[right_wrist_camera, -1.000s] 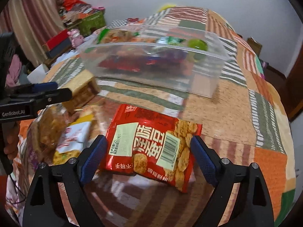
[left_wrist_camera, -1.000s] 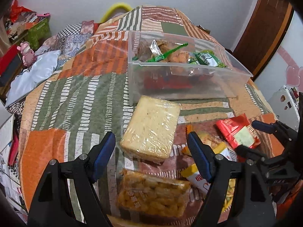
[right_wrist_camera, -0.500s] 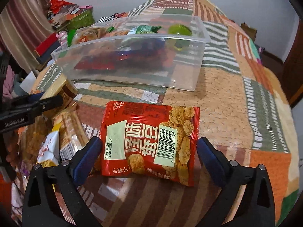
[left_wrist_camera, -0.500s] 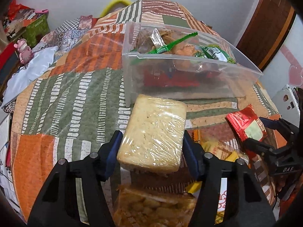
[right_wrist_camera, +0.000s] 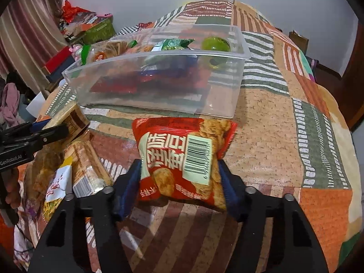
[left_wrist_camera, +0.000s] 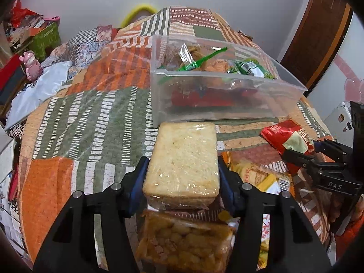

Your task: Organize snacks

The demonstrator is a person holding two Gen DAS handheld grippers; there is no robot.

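**Two grabs closing at once, bin just ahead**

Left gripper (left_wrist_camera: 182, 177): jaws closing on the wrapped bread block (left_wrist_camera: 182, 157), blue pads already against both long sides, so it's held. Block sits on the quilted bed (left_wrist_camera: 91, 113), far end just short of the clear bin (left_wrist_camera: 218, 95). Right gripper (right_wrist_camera: 179, 182): jaws closing on the red snack bag (right_wrist_camera: 182, 157), pads pinching its lower half, bag puckered betw. them; its top edge is near the bin's front wall.

Risks, my read:
- Bread is soft; too much squeeze could dent it, and the slick film may let it slide out on lifting.
- Red bag is puffy and gripped low, so it could flop fwd, or pop if the pads bite hard.
- Bin wall stands right in front of both items; each needs to clear the rim, else it could shove the bin away.
- Both grippers work close together and could collide heading for the same bin.

Around: fried-snack pack (left_wrist_camera: 184, 243) just under the left gripper, yellow packets (left_wrist_camera: 268, 182) betw. the two grippers. Bin already holds green and red packs plus a green ball (right_wrist_camera: 215, 43); free space looks to be at its near side.
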